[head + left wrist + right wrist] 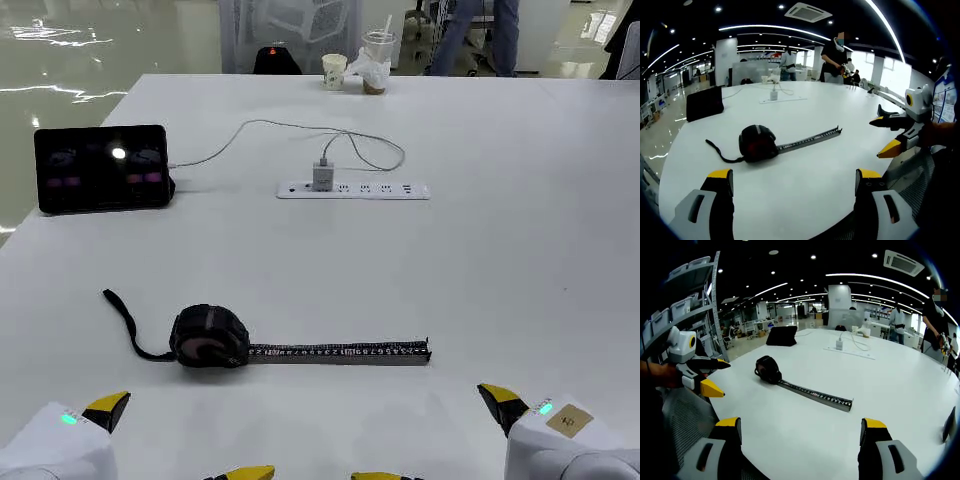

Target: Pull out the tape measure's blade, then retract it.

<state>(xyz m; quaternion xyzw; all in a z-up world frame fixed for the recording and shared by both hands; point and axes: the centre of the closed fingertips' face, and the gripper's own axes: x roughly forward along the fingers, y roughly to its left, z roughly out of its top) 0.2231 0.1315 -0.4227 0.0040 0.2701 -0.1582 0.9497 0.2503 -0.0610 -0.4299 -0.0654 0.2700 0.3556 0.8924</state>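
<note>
White counter (520, 260) takes up most of the head view. Left gripper (793, 176) and right gripper (800, 423) are both wide open, holding nothing. Tape measure (208, 337) lies lower left of centre, with its blade (340, 351) sticking out rightward.

My head view is bright and evenly lit from overhead. The white table (520, 250) shows almost no shadow, just a thin dark line under the tape measure (210, 337). The glossy floor (60, 60) at ten o'clock throws back white glare, and the dark tablet (100, 168) carries a small light spot. My two gripper views bulge like a fishbowl: the table edge bends, ceiling lights (765, 27) curve at twelve o'clock, and windows (895, 75) at two o'clock blow out white. Nearby things look sharp.
</note>
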